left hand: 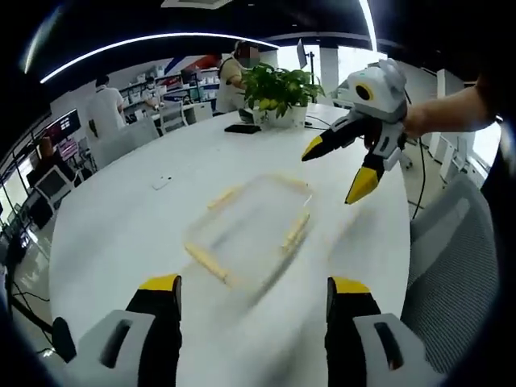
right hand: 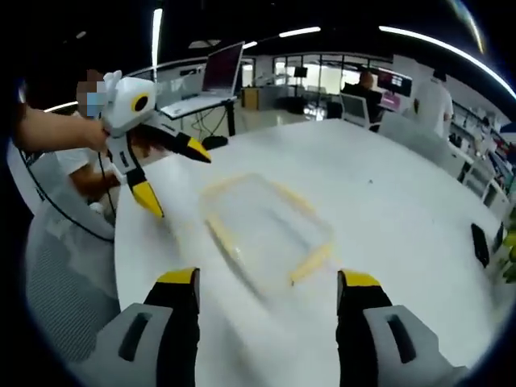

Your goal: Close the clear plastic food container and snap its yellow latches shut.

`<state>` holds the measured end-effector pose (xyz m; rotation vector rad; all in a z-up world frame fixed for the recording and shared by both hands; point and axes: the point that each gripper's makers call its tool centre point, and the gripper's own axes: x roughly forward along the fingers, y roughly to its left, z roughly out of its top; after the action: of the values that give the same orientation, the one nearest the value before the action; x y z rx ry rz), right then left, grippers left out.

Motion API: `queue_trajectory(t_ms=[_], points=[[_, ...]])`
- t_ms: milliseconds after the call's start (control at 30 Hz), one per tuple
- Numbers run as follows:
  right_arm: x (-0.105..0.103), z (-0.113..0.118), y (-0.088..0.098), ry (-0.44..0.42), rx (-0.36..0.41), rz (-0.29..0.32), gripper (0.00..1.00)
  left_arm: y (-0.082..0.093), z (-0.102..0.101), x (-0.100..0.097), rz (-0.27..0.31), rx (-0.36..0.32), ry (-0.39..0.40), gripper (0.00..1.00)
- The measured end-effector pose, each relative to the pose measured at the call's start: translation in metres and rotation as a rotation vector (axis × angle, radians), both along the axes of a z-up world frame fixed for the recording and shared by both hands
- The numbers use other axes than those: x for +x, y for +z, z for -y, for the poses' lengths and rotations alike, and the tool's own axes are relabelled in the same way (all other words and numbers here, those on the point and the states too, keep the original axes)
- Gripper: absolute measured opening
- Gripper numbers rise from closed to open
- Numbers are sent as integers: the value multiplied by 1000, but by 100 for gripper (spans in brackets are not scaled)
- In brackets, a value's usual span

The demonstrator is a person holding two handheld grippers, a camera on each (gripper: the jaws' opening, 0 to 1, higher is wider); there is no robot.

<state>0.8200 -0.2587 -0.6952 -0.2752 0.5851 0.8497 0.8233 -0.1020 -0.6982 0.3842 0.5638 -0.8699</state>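
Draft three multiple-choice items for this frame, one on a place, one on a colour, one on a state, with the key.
1. Where does the clear container lie?
A. on the white table
B. on a chair
C. in a gripper

2. What colour are the tips of the right gripper?
A. red
B. yellow
C. green

3. How do the jaws of the left gripper stand?
A. shut on the container
B. shut on nothing
C. open, above the table

Key: 1 A, it lies flat on the tabletop, blurred. 2 B, both tips show yellow. 3 C, the two jaws spread apart, gripping nothing.
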Motion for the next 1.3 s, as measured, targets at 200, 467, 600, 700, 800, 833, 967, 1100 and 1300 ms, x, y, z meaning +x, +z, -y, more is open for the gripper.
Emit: queue_trajectory(t_ms=[200, 467, 600, 700, 800, 833, 967, 1100, 1300], points=[[-21, 8, 2, -29, 7, 35, 72, -1, -6, -23, 14, -11, 23, 80], [-40, 21, 3, -85, 13, 64, 79, 7, -12, -45, 46, -57, 74, 92], [-47, 27, 4, -114, 15, 86, 83, 6, -16, -54, 60, -56, 91, 95], [-53, 31, 4, -125, 17, 96, 84, 5, -18, -62, 59, -60, 104, 99], [-56, 35, 5, -141, 22, 120, 89, 6, -20, -67, 74, -61, 108, 99], [-58, 35, 5, -142, 25, 123, 91, 6, -21, -68, 74, -59, 112, 99], [-62, 37, 7, -148, 38, 136, 97, 6, -24, -72, 82, -51, 124, 99], [-63, 40, 9, -163, 46, 153, 99, 7, -22, -75, 85, -50, 122, 99], [-69, 41, 3, -149, 33, 138, 99, 10, -19, -76, 88, -53, 121, 99]])
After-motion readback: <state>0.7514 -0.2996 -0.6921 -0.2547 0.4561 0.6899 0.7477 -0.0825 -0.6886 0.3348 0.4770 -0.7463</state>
